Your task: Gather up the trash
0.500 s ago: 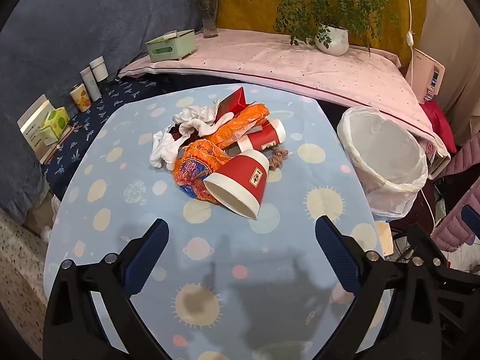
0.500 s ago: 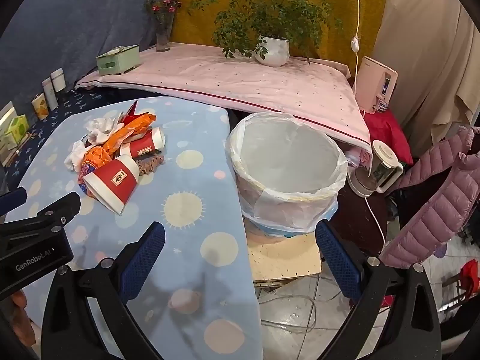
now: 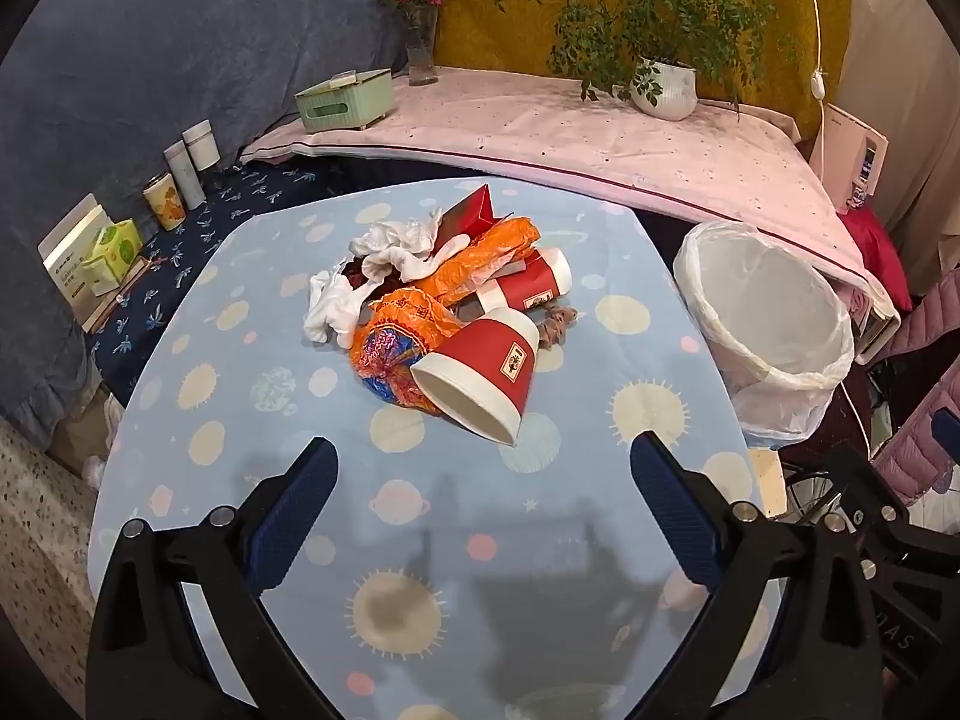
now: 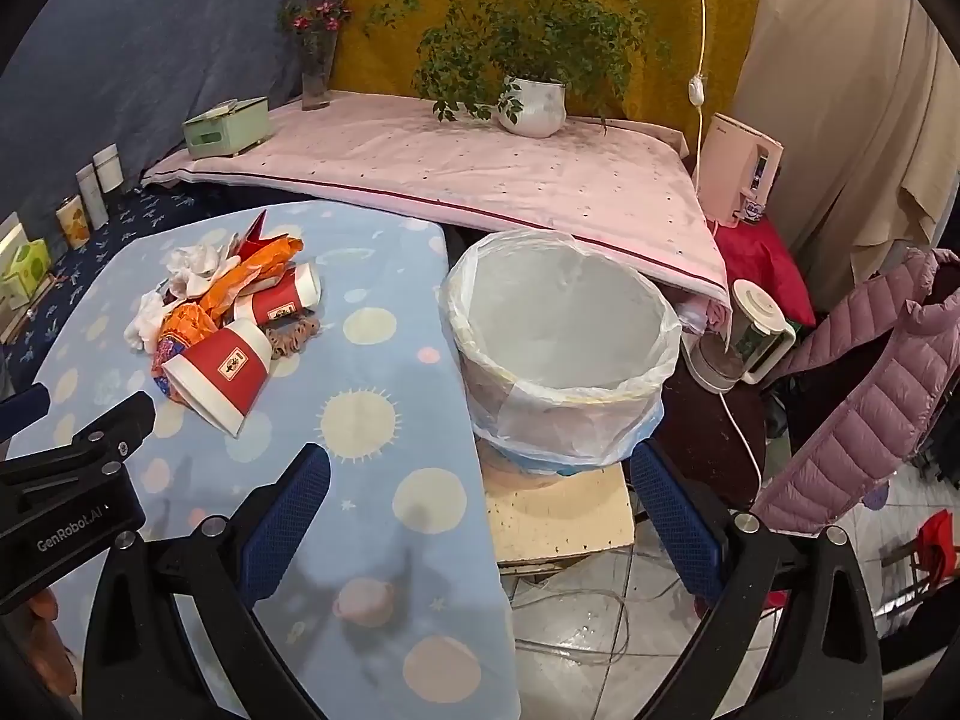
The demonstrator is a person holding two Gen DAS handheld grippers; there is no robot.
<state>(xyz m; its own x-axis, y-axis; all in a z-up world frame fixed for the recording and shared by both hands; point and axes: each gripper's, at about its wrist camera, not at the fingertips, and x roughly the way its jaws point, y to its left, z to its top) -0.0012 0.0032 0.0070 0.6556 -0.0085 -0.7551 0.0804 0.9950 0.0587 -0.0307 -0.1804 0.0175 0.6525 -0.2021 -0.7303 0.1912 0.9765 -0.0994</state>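
A heap of trash lies mid-table on the blue planet-print cloth (image 3: 420, 510): a big red paper cup (image 3: 480, 369) on its side, a second red cup (image 3: 531, 285), orange wrappers (image 3: 480, 258), white crumpled tissue (image 3: 384, 252), a red paper scrap (image 3: 474, 213) and a brown scrunchie (image 3: 555, 324). My left gripper (image 3: 483, 468) is open and empty, just short of the big cup. My right gripper (image 4: 480, 480) is open and empty, over the table's right edge, in front of the white-lined bin (image 4: 561, 354). The heap also shows in the right wrist view (image 4: 228, 312).
The bin (image 3: 765, 312) stands on a low stool (image 4: 558, 510) right of the table. Behind is a pink-covered shelf (image 3: 570, 120) with a green tissue box (image 3: 345, 99), vase and potted plant (image 3: 663, 90). Jars and boxes stand left (image 3: 171, 192). A purple jacket (image 4: 870, 384) hangs right.
Both views have barely shifted; the trash and bin lie as before and both grippers stay open.
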